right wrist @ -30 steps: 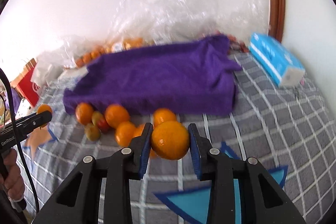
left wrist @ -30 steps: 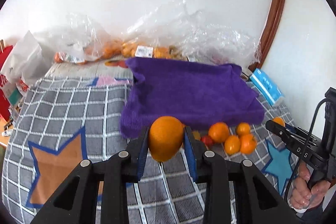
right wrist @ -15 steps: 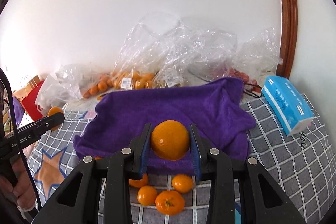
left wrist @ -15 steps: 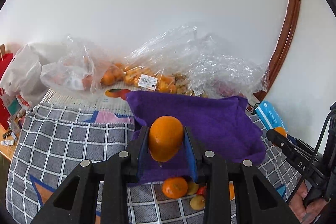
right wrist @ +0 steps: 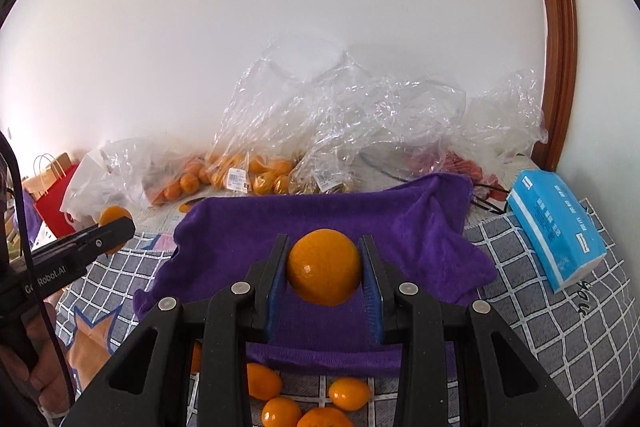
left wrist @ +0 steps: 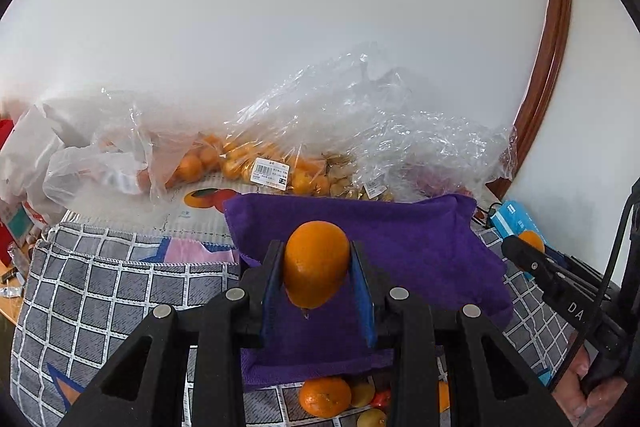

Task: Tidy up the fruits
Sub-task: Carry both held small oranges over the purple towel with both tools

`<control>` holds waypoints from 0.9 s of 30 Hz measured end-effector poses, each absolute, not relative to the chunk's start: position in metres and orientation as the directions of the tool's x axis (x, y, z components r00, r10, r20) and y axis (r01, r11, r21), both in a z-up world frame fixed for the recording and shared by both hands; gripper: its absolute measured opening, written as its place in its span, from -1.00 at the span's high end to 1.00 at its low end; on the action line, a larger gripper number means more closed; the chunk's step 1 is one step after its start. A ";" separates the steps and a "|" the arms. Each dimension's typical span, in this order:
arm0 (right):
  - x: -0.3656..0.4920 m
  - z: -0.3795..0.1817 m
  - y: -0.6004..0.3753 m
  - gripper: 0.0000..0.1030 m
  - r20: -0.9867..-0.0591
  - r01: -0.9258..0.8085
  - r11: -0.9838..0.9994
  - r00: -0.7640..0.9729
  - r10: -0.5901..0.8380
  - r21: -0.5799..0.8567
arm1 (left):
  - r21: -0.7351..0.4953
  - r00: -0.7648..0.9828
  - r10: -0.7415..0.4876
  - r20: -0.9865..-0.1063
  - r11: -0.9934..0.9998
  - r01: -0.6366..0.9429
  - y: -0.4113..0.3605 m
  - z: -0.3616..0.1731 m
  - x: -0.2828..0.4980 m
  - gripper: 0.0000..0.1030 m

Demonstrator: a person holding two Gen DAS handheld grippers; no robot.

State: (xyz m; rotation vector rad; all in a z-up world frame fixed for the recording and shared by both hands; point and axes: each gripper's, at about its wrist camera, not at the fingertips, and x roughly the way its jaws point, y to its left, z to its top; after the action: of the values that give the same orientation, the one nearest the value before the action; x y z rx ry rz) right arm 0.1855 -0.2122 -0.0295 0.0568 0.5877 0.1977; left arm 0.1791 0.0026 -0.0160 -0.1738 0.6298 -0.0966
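Both claws have lifted forward, your left claw (left wrist: 316, 277) pinching one orange (left wrist: 316, 263), right claw (right wrist: 324, 277) another (right wrist: 324, 267), purple towel (left wrist: 400, 239) directly ahead below.

1. on the side of the black gripper (right wrist: 80, 247) at the left edge of the right wrist view: white letters "robot.ai", with a partly hidden "g" and one more letter before them.
2. on the arm of the other black gripper (left wrist: 560, 287) at the right of the left wrist view: white letters "da"; the rest is hidden.
3. on a clear fruit bag (left wrist: 256, 155): a white price sticker (left wrist: 270, 174) with a barcode; its print is too small to read.
4. on the blue tissue pack (right wrist: 556, 231): white print and small labels, too blurred to read.
5. on the checked cloth (right wrist: 560, 327) beside that pack: dark handwritten-style letters, not legible.
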 end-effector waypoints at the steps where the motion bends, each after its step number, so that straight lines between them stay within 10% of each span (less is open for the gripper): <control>1: 0.188 -0.030 -0.213 0.34 -0.544 -0.168 0.980 0.815 0.199 0.107 | -0.192 0.800 -0.143 -0.583 0.981 0.035 0.003 -0.020 0.183 0.41; 27: 0.246 -0.109 -0.230 0.34 -0.654 -0.110 0.989 0.742 0.148 0.099 | -0.189 0.754 -0.155 -0.638 0.981 0.042 -0.003 -0.095 0.216 0.41</control>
State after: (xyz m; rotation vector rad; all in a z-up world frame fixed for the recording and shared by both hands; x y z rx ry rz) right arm 0.2455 -0.2296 -0.1092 0.0547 0.7210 0.1417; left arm 0.2157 -0.0032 -0.0954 -0.1672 0.7091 -0.1078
